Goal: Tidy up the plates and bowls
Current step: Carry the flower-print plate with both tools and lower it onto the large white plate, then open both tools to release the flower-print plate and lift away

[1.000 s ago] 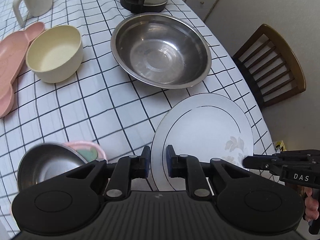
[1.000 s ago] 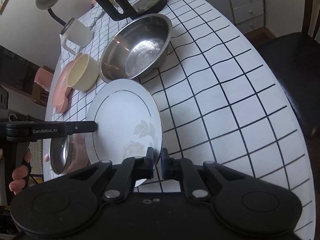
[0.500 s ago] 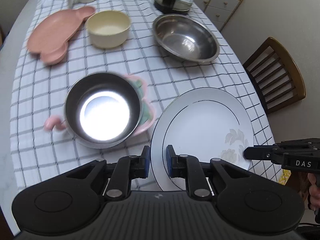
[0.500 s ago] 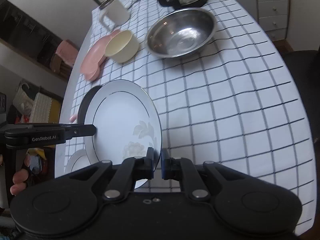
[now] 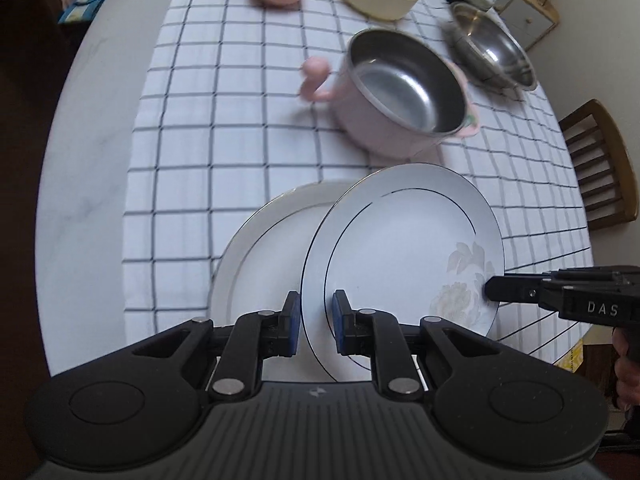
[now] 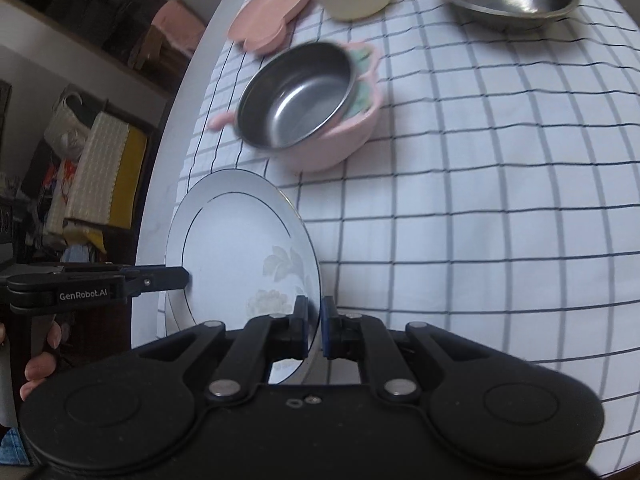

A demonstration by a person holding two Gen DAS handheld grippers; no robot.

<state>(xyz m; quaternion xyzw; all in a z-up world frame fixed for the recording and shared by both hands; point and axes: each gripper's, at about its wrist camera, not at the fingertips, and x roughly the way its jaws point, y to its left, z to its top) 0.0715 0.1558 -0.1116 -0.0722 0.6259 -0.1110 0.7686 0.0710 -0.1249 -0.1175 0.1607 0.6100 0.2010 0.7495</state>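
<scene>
Plates: two; floral plate [image 5: 400,256] clamped by left gripper [image 5: 314,322] and right gripper [image 6: 314,328]; bowls: four.

Lower plate [image 5: 260,256]: we see it mostly hidden under the held plate [image 5: 400,264].
Pink pot [image 5: 400,92]: motion-blurred.

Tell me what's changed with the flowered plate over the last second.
Both grippers, left gripper and right gripper, carried the flowered plate from beside the large steel bowl toward the table's near end, over a second plate. Both grips unchanged; other dishes stayed put.
</scene>
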